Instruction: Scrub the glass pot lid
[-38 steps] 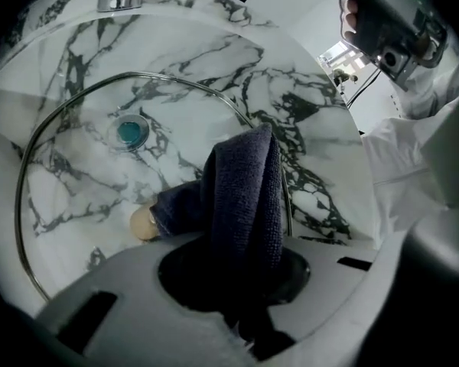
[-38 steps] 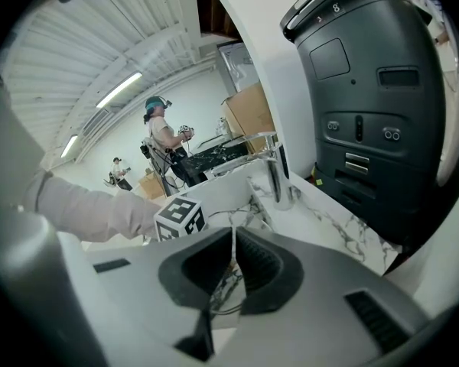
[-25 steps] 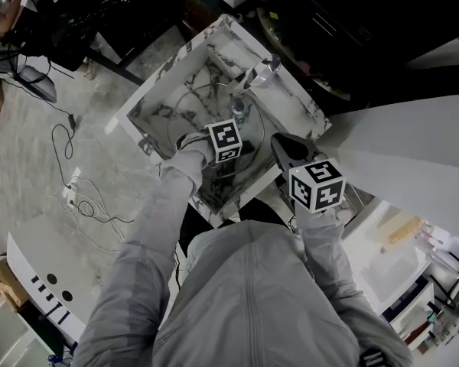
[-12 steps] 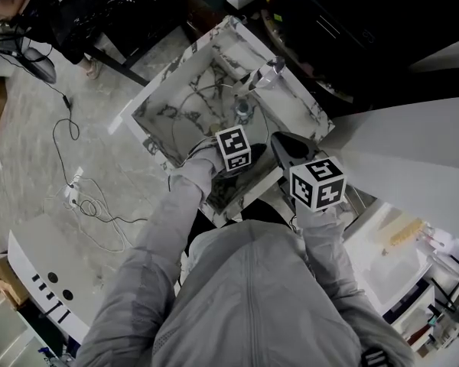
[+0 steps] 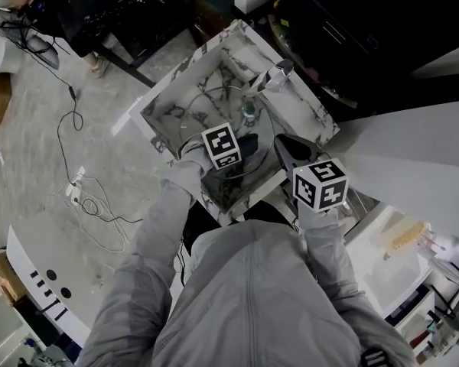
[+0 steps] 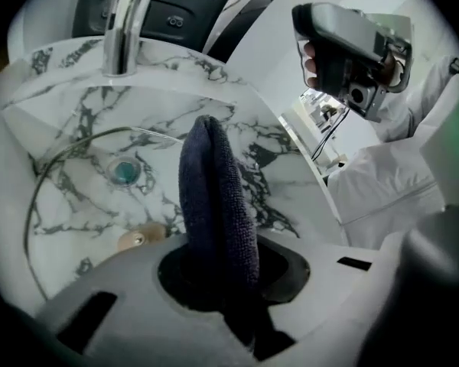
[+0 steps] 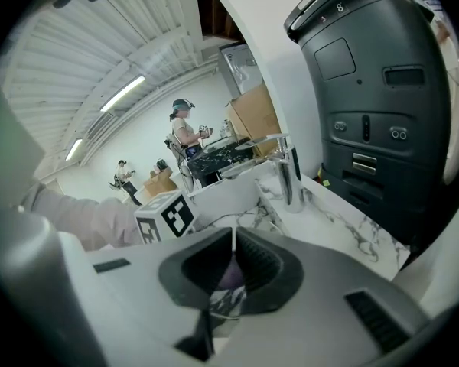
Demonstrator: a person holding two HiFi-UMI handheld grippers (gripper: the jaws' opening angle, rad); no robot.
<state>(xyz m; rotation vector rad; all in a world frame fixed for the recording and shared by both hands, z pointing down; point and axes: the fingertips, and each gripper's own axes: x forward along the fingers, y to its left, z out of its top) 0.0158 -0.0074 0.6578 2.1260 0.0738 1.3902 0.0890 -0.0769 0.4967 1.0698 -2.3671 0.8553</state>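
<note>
Even indoor light, ceiling strip lamps, fisheye-warped dark edges, blurred foreground

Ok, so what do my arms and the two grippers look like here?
Both arms wear light grey sleeves. The left gripper and right gripper have grey bodies with dark-lined jaws, and each carries a cube with black-and-white square markers.

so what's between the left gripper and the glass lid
A dark cloth, clamped in the left gripper, hangs over the glass lid: see the left gripper view.
</note>
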